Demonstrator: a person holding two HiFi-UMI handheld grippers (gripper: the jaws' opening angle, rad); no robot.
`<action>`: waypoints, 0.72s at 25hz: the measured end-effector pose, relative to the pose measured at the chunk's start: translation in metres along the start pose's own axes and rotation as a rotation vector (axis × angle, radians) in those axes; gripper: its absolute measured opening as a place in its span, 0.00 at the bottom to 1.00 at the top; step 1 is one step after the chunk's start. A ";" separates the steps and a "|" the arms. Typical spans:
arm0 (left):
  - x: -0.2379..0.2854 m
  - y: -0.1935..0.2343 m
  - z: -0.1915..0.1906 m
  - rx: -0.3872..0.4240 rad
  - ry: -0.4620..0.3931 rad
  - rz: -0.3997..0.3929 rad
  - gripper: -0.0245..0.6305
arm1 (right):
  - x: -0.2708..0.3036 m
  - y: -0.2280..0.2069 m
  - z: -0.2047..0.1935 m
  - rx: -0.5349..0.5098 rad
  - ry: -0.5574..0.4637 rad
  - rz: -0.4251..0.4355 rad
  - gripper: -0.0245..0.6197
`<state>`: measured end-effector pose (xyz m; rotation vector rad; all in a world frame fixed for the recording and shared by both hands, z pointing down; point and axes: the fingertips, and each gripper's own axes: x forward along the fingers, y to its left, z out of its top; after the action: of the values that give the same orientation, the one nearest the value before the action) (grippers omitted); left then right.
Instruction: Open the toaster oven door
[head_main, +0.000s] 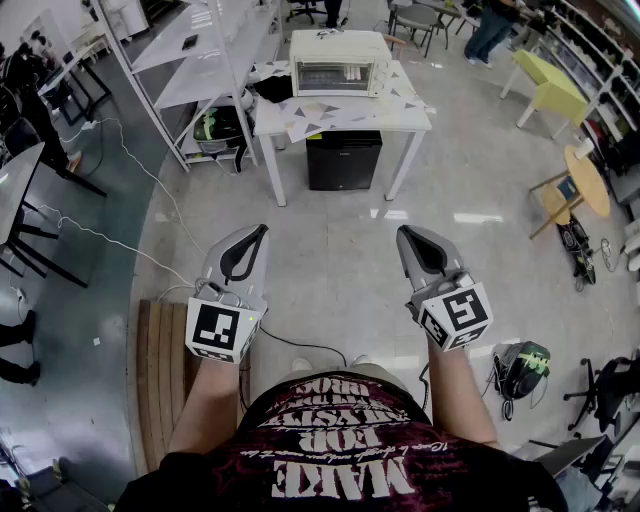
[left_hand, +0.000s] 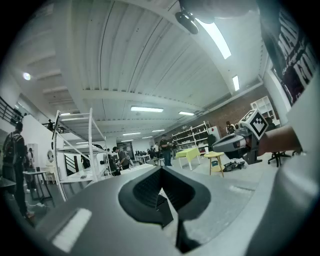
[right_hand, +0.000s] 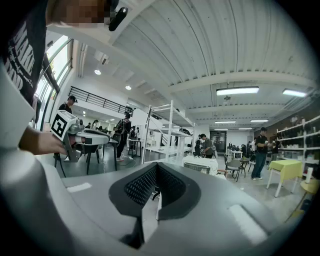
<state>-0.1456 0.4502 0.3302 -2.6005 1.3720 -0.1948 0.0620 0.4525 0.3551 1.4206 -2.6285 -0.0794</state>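
Note:
A white toaster oven (head_main: 340, 62) stands on a white table (head_main: 404, 119) far ahead across the floor, its glass door facing me and lying flat against the front. It also shows small in the right gripper view as the toaster oven (right_hand: 201, 165), just past the jaws. My left gripper (head_main: 263, 229) and right gripper (head_main: 403, 231) are held side by side in front of me, well short of the table. Both are shut with nothing between them, seen as the left gripper (left_hand: 161, 172) and the right gripper (right_hand: 156, 167).
A black cabinet (head_main: 343, 160) sits under the table. White shelving (head_main: 200, 60) runs along the left. A yellow table (head_main: 548, 85) and a round wooden stool (head_main: 585, 180) stand at the right. A wooden pallet (head_main: 165, 380), a floor cable (head_main: 120, 240) and a backpack (head_main: 525, 365) lie near me.

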 end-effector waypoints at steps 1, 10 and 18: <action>-0.005 0.004 -0.003 -0.005 0.003 0.000 0.04 | 0.002 0.007 0.001 0.000 0.003 -0.001 0.08; -0.041 0.036 -0.024 -0.032 -0.012 -0.006 0.04 | 0.008 0.057 0.012 0.021 0.031 -0.008 0.08; -0.046 0.041 -0.055 -0.075 0.027 -0.016 0.04 | 0.019 0.068 0.005 0.080 0.050 0.024 0.08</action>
<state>-0.2156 0.4600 0.3734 -2.6804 1.3933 -0.1849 -0.0054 0.4744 0.3603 1.3963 -2.6351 0.0642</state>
